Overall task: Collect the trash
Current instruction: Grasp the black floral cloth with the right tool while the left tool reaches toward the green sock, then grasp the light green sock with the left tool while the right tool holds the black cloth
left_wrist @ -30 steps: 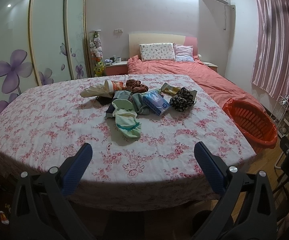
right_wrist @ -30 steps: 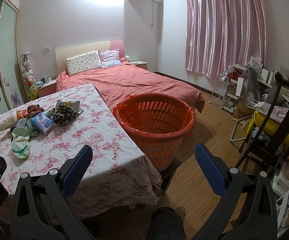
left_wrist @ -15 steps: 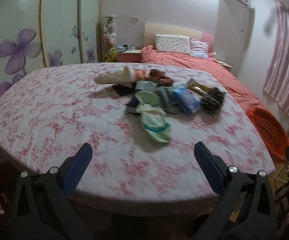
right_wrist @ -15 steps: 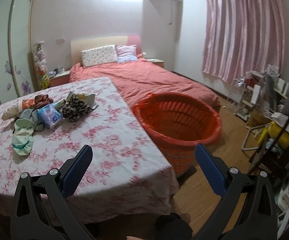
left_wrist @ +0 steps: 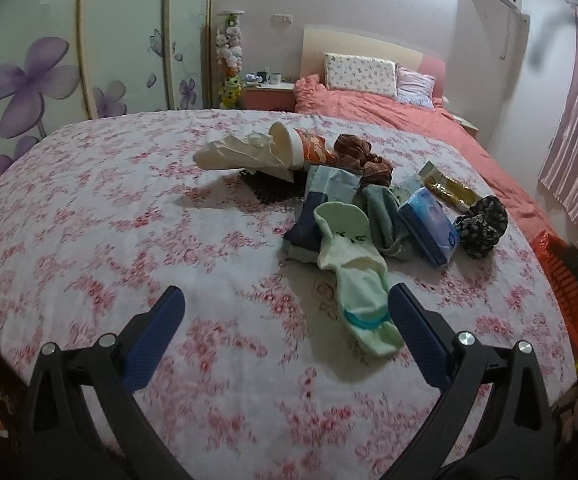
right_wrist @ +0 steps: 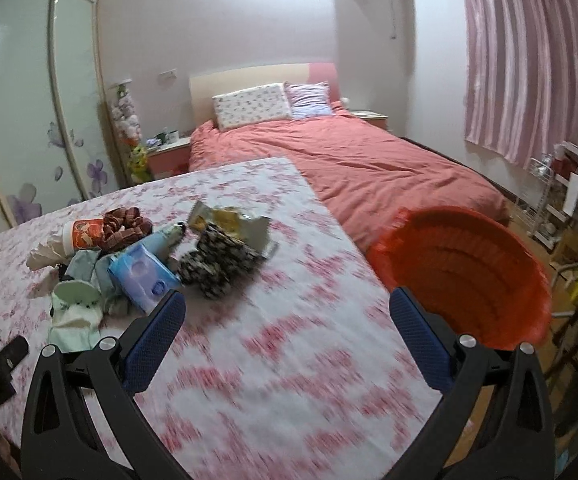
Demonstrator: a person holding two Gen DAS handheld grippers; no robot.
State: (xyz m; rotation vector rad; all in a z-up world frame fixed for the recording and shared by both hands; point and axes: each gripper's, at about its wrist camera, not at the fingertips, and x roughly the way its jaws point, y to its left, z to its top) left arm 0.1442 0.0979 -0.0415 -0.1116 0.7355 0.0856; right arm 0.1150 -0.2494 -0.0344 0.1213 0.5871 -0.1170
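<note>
A pile of trash and clothes lies on the flowered tablecloth (left_wrist: 89, 248): a paper cup (left_wrist: 297, 150) on its side with a crumpled white bag (left_wrist: 233, 154), a blue tissue pack (left_wrist: 429, 226), a yellow snack wrapper (left_wrist: 447, 192), pale green socks (left_wrist: 353, 276), brown (left_wrist: 359, 152) and black patterned cloth (left_wrist: 481, 226). My left gripper (left_wrist: 285, 312) is open and empty just short of the socks. My right gripper (right_wrist: 287, 312) is open and empty above the table, the tissue pack (right_wrist: 141, 276) at its left and the orange basket (right_wrist: 465, 276) at its right.
The orange basket (left_wrist: 565, 280) stands off the table's right edge. A bed with a red cover (right_wrist: 369, 164) lies beyond the table. A wardrobe with flower doors (left_wrist: 49, 60) is on the left. Shelves and clutter (right_wrist: 569, 200) stand at the far right.
Both grippers have moved forward over the table and toward the pile, which now looks larger. Both stay open and empty.
</note>
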